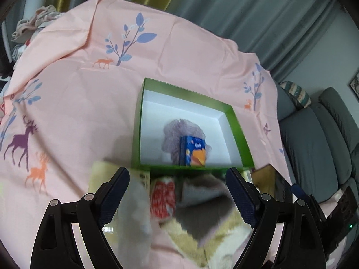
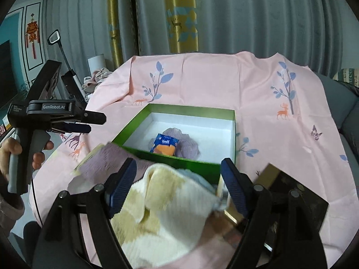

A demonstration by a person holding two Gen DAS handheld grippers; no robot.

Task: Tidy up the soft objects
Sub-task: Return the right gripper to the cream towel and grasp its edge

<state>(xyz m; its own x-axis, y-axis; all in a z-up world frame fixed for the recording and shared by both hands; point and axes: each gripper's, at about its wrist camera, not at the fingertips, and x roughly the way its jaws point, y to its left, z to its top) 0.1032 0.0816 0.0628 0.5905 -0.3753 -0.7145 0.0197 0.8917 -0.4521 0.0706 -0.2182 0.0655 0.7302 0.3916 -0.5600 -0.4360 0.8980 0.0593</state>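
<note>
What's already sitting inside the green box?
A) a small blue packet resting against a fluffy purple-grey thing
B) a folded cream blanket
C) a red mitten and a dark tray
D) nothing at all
A: in both views the green box holds a small blue packet with an orange picture, resting against a fluffy purple-grey thing; the cream blanket lies outside, in front of the box.
</note>
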